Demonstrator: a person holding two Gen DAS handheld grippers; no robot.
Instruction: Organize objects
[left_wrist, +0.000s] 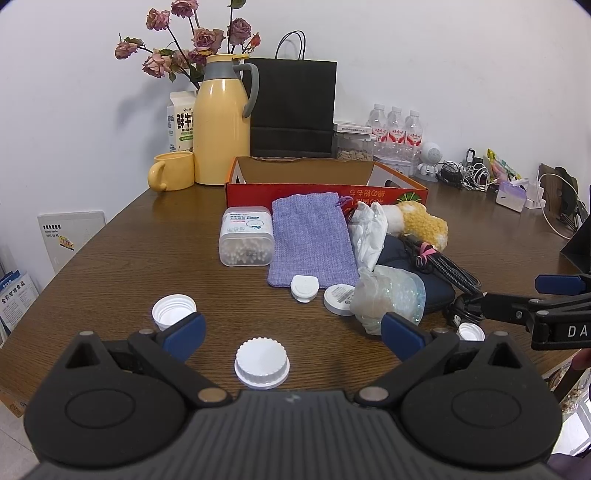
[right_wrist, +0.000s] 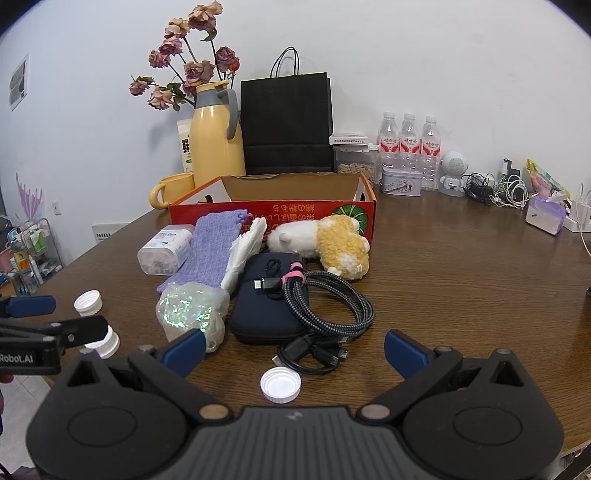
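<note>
Left wrist view gives me my left gripper (left_wrist: 291, 334) spread wide over a ridged white cap (left_wrist: 262, 363) on the table (left_wrist: 129, 240), my right gripper (right_wrist: 293, 350) equally wide around an upturned cap (right_wrist: 280, 384).

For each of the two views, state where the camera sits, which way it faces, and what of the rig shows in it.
Left wrist: sits on the left tool, faces down-forward across the table at a white cap between its open fingers; the right tool enters at the picture's right.
Right wrist: sits on the right tool, same heading, over an upturned cap; the left tool enters at the picture's left.
Shared: red box, purple pouch, plush toy, yellow jug.
</note>
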